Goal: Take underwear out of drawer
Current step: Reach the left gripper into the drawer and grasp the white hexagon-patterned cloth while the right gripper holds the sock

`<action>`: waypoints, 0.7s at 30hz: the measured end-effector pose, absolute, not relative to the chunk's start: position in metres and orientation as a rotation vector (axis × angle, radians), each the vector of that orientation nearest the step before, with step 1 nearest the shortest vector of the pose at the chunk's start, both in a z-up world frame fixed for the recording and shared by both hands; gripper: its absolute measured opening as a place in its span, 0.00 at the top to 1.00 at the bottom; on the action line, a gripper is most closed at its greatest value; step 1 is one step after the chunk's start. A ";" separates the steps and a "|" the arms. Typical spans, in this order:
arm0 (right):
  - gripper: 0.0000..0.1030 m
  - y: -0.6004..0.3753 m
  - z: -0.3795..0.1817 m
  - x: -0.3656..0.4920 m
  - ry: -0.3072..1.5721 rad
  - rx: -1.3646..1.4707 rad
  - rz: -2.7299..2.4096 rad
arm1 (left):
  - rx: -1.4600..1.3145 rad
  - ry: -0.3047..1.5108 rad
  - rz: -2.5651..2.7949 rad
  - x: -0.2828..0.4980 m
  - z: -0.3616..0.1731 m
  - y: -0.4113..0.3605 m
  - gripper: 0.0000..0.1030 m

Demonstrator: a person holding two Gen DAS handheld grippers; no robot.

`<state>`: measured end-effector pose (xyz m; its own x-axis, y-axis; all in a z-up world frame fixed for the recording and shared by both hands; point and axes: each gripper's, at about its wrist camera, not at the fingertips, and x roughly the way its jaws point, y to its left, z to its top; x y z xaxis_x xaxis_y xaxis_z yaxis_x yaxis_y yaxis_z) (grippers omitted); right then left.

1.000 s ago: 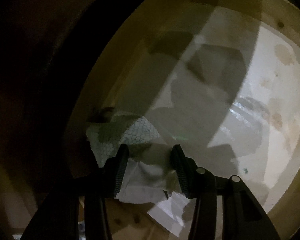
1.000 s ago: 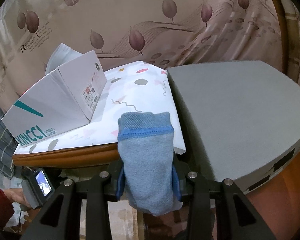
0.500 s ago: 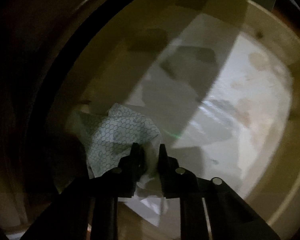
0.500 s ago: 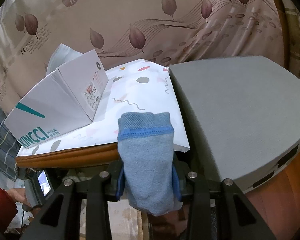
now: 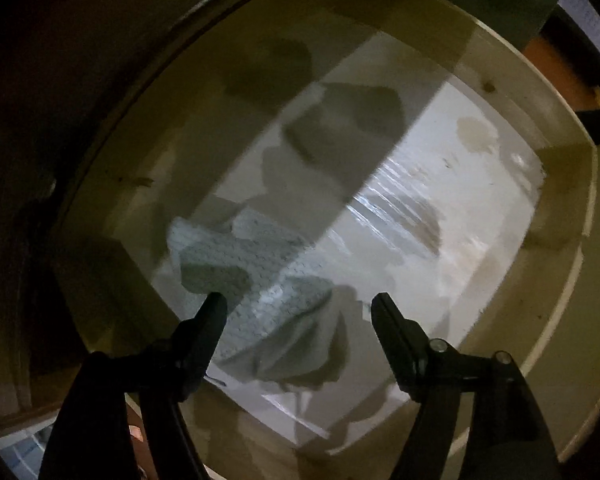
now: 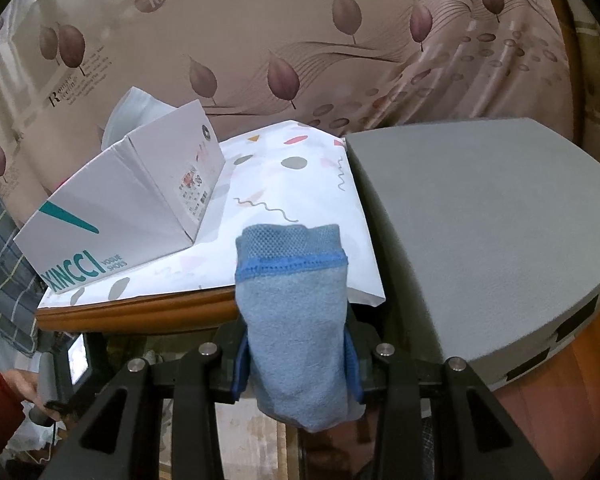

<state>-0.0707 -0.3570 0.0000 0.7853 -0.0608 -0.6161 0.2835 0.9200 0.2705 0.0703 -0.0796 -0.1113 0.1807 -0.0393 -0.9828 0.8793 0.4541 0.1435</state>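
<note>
Inside a dim, pale-lined drawer [image 5: 572, 264], the left gripper [image 5: 300, 306] points almost straight down, its jaws having just swung apart; they now stand spread on either side of a crumpled white, honeycomb-print piece of underwear [image 5: 260, 280] without pressing it, and the cloth lies loose on the drawer floor near the back left corner. Above the drawer, the right gripper [image 6: 296, 356] pinches a folded blue garment [image 6: 296, 308] upright between its jaws, held just in front of a wooden tabletop [image 6: 140, 312] that carries a shoe box [image 6: 120, 220], a patterned sheet [image 6: 296, 184] and a grey pad [image 6: 480, 232]. The likely trouble: with the patterned piece let go, it stays in the drawer unless regrasped, and a shallow bite on one loose fold in this poor light could slip off again on the lift.
</note>
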 end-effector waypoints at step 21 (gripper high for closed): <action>0.64 -0.351 -0.002 -0.066 0.661 0.362 -0.155 | 1.065 1.080 -0.643 0.052 -0.134 -0.118 0.67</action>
